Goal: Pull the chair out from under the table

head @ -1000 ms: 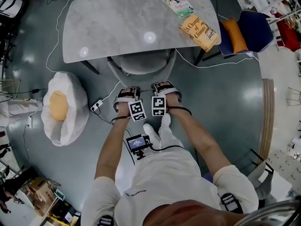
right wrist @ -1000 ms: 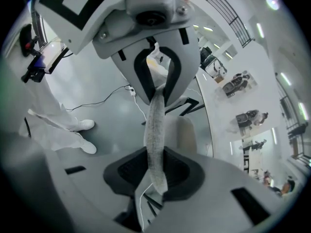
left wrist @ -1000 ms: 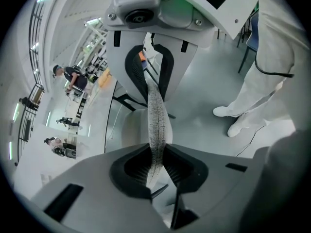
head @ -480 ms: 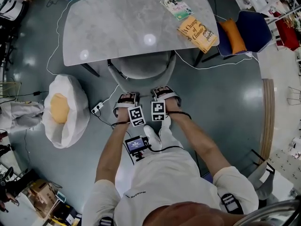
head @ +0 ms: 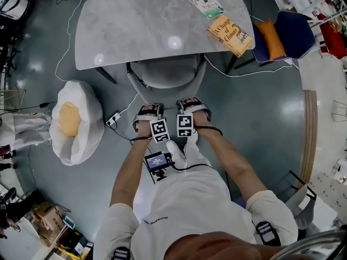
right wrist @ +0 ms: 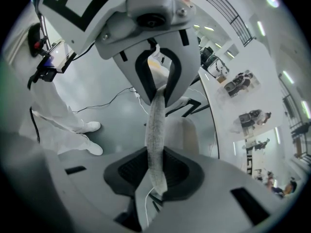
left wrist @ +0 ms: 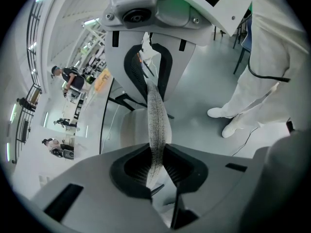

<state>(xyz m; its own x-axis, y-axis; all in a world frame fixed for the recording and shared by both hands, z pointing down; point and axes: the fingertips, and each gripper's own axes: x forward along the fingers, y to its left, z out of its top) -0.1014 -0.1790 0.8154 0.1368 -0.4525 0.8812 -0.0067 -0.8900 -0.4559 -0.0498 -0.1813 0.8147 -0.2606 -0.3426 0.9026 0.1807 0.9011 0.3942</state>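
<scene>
left gripper (head: 147, 111) and right gripper (head: 191, 105) sit side by side on the near back rim of the grey fabric-covered curved-back chair (head: 165, 73). Both sets of jaws are narrow, clamped on that thin textured rim with one pad on each side. The chair's front edge sits under the near edge of the grey marble-look oval counter (head: 141, 26); seat and backrest show clear of it. A yellow book (head: 230, 35) and a green-white booklet (head: 206, 5) lie at the counter's right end

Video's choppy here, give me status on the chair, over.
Left gripper and right gripper shut on chair backrest. Seat partly under table. Power strip on floor beside chair, person's shoes close behind.
</scene>
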